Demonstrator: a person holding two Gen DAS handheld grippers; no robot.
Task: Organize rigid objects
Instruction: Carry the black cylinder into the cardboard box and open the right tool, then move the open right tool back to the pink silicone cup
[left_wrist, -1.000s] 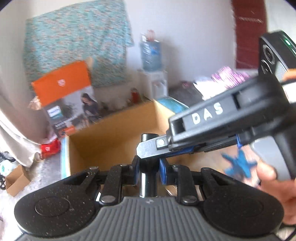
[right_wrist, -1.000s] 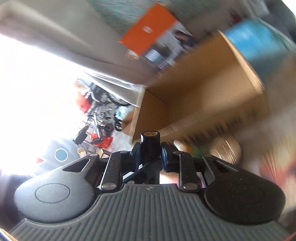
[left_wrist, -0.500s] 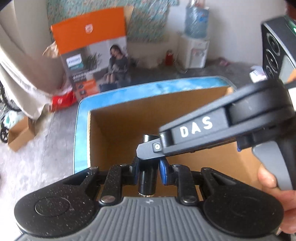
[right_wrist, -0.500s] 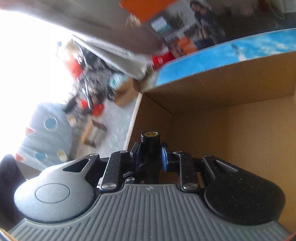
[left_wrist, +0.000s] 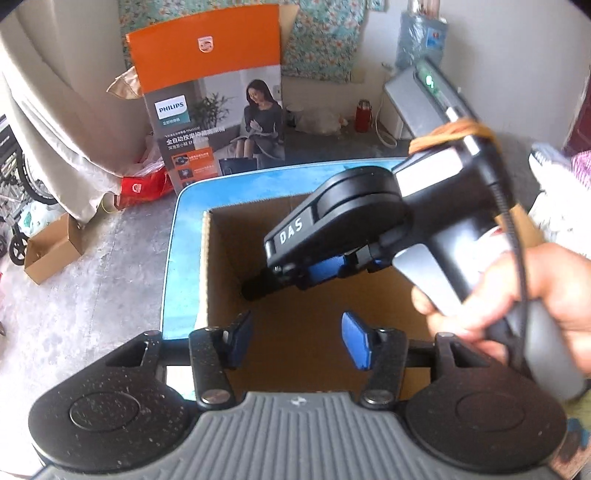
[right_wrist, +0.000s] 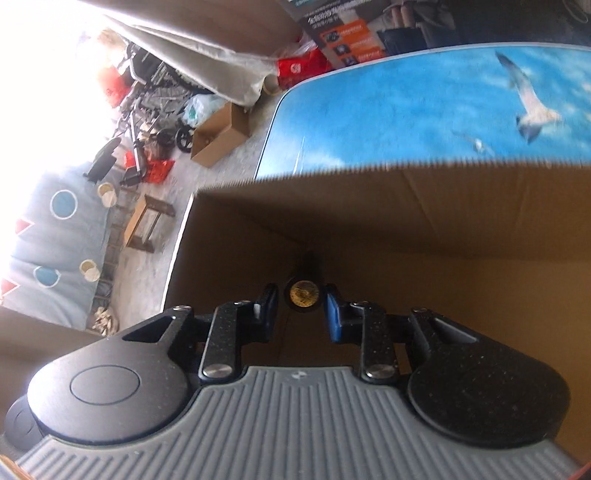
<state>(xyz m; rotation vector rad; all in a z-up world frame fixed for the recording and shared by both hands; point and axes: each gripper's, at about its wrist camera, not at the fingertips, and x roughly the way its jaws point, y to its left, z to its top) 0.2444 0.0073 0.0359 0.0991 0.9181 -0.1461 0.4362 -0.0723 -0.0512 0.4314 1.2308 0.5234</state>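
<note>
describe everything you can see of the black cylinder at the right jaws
The black cylinder is a short, dark, rigid-looking rod seen end-on in the right wrist view, with a round brass-coloured cap on the near end. It sits between the opening jaws of the right gripper, with a gap on each side, so no pad presses it. It hangs inside the cardboard box, near a corner.

Our left hand-held gripper (left_wrist: 297, 338) is black speckled plastic with blue pads (left_wrist: 355, 339), a ribbed grey base and silver screws at the pivots. The right hand-held gripper (right_wrist: 300, 308) is built the same, and from the left camera we can read white "DAS" lettering on its side, plus an orange rubber band, a grey trigger and a thin black cable.
</note>
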